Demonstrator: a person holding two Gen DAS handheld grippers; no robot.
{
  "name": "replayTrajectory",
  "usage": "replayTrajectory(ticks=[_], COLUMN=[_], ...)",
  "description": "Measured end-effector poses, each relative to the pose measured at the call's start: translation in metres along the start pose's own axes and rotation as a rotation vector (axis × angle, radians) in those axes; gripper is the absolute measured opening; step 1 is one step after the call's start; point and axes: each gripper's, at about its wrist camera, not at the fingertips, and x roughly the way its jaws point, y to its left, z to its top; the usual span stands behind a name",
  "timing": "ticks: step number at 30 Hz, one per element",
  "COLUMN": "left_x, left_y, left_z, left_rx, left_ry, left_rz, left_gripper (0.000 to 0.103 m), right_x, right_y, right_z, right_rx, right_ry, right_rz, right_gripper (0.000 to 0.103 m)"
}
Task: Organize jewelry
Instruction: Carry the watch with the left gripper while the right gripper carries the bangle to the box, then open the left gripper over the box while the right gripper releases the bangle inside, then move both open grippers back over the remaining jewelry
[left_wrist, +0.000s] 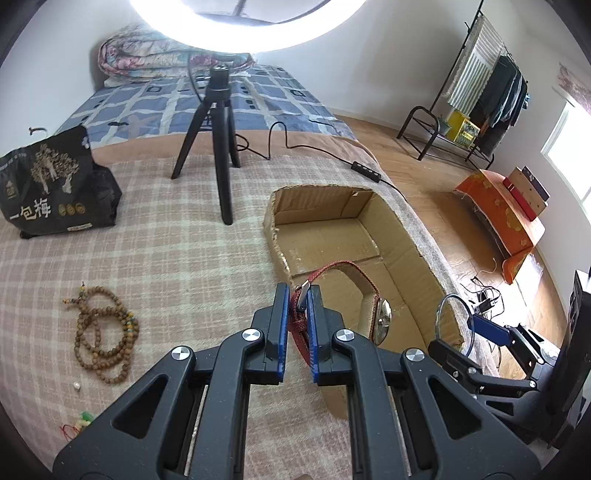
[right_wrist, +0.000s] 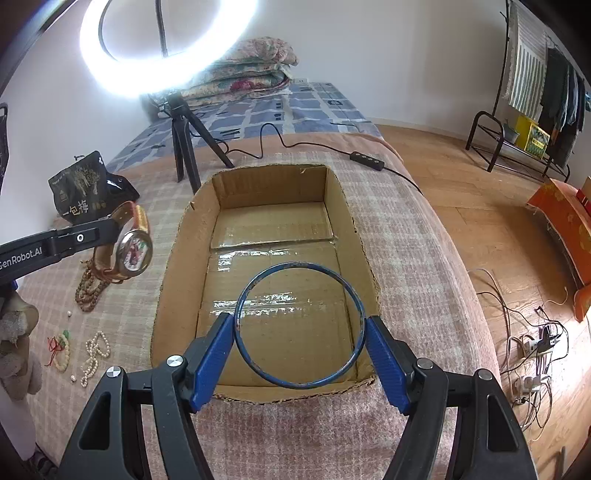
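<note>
Left wrist view only: the left tool (left_wrist: 297, 295) seen from behind, its blue pads pinching the red woven strap of a wristwatch (left_wrist: 373, 314); the wooden bead necklace (left_wrist: 105, 332) lies whole on the checked blanket (left_wrist: 166, 240)
Right wrist view only: the watch's dial face-on; a pearl strand (right_wrist: 94, 354) and a small pale bead bracelet with red cord (right_wrist: 61, 350) on the blanket, left of the cardboard box (right_wrist: 354, 218); a gloved hand at the left edge, probably the person's, though mostly cut off
Left tool pose: tilted down over the box's near left wall; the watch hangs clear of the blanket, its case on the box side
Right tool pose: the right tool (right_wrist: 299, 343) tilted down above the box's near end
Left tool state: pressed nearly together on the strap
Right tool state: spread wide, each pad touching one side of a thin blue bangle (right_wrist: 299, 325); the bangle is held above the box floor
Box: open-topped, nothing inside; ring light (right_wrist: 166, 48) on a tripod beyond it
</note>
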Motion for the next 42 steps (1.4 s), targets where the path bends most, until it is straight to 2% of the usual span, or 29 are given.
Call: replayTrajectory(ticks=[11,12,13,15,16,29,42], left_x=[0.02,0.02,0.021,0.019,0.018,0.003,-0.035], left_y=[-0.015,-0.016,-0.015,-0.016,-0.017,-0.015,0.004], left_z=[0.007,0.007,0.007,0.007,0.008,0.006,0.005], left_rx=[0.014,0.012,0.007,0.005,0.008,0.03,0.051], left_ry=[-0.005,-0.005,-0.008,-0.018,-0.028,-0.047,-0.106], left_rz=[-0.011,-0.013,-0.014,-0.017,-0.011,0.016,0.066], left_gripper=[0.008,0.014,0.024,0.041,0.043,0.043,0.043], right_x=[0.01,0.011,0.011,0.012,0.011,0.003,-0.014], right_y=[-0.008,-0.008,-0.008,-0.007,-0.006,0.002,0.021], right_z=[0.001,0.001,0.001,0.001,0.001,0.0,0.003], right_rx=[0.029,0.032,0.035,0.037,0.035,0.018,-0.005], right_ry=[0.016,0.018,0.017,0.021,0.016,0.006,-0.024], right_rz=[0.014,0.017,0.017,0.009,0.008,0.001,-0.007], right_gripper=[0.074,0.074,0.076,0.085,0.087,0.087,0.087])
